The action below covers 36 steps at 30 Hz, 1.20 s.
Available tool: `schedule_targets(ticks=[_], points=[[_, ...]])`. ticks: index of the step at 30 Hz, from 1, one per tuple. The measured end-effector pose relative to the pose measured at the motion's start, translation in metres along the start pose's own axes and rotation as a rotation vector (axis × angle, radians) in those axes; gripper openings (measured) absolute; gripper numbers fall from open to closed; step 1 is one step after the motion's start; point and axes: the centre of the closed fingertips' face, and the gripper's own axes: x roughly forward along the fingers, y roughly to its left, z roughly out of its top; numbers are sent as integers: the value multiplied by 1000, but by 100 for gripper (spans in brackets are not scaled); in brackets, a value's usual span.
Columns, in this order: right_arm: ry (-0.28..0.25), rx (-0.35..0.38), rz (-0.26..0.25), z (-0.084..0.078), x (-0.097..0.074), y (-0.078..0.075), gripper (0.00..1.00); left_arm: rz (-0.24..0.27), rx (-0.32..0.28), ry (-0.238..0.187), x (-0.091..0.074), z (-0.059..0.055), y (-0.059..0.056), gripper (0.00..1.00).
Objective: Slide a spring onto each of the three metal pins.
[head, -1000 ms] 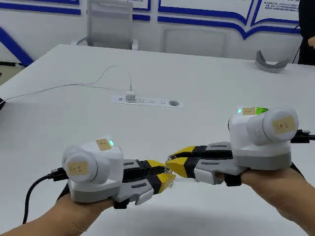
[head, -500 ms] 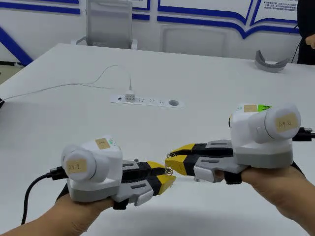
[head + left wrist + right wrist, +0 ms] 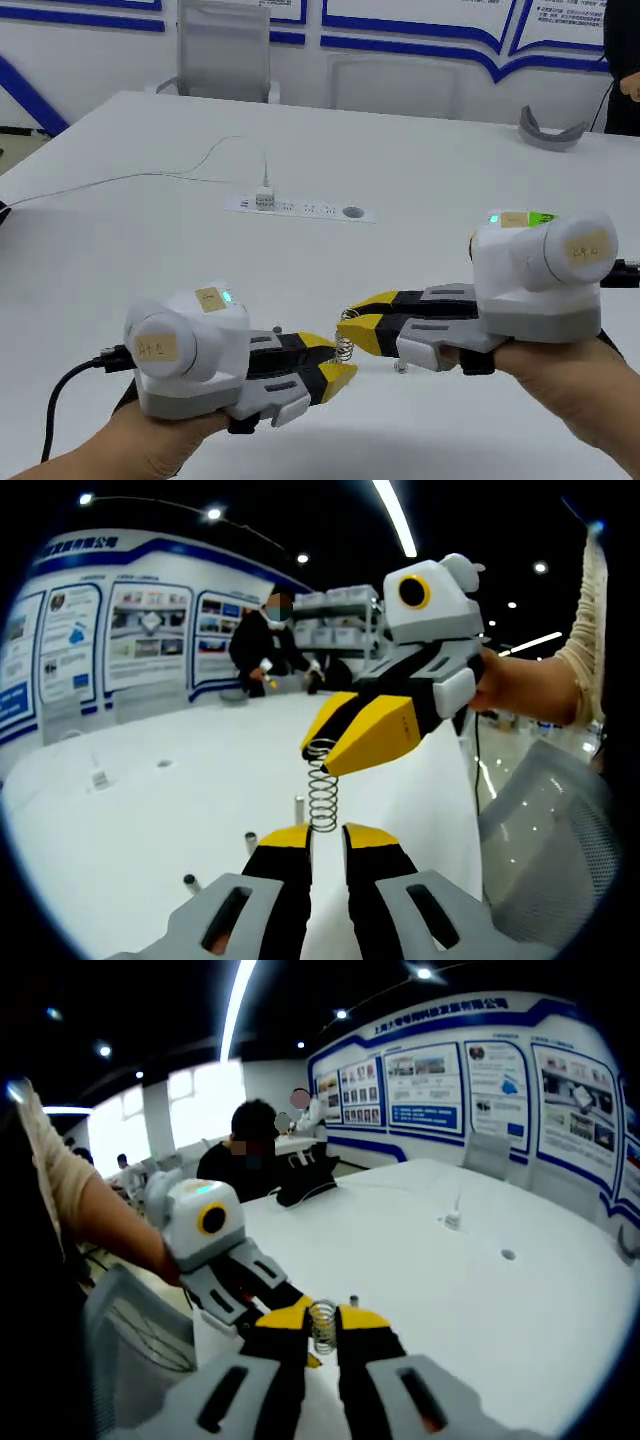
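Observation:
A small steel spring (image 3: 343, 347) hangs stretched between my two grippers just above the white table (image 3: 420, 170). My left gripper (image 3: 340, 372) is shut on its lower end, seen between the yellow tips of the left gripper (image 3: 326, 832). My right gripper (image 3: 347, 325) is shut on the upper end. In the left gripper view the spring (image 3: 322, 788) runs up to the right gripper (image 3: 335, 755). Three short metal pins (image 3: 298, 808) (image 3: 251, 840) (image 3: 190, 883) stand bare on the table beyond. The right gripper (image 3: 322, 1318) has the spring (image 3: 322, 1325) between its tips, with one pin (image 3: 352, 1302) just behind.
A white power strip (image 3: 300, 208) with a plug and a thin cable (image 3: 150, 175) lies mid-table. A grey curved object (image 3: 550, 128) rests at the far right edge and a chair (image 3: 222, 50) stands behind the table. A person (image 3: 268, 645) stands in the background.
The gripper tips were almost touching; now they have drawn apart and the spring shows stretched between them. The left gripper has dropped slightly lower.

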Motion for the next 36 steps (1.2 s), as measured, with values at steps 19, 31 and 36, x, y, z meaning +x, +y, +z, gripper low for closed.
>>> schedule_targets(ticks=[19,31,36], points=[[-39,39,-149,4,-37,-55,12,-13,58,-18,-3,5,-3,1],[-24,68,-245,-13,-46,-87,12,7,58,7,-8,2,1,1],[-6,76,-249,-21,-41,-89,12,3,39,21,-9,-1,1,10]])
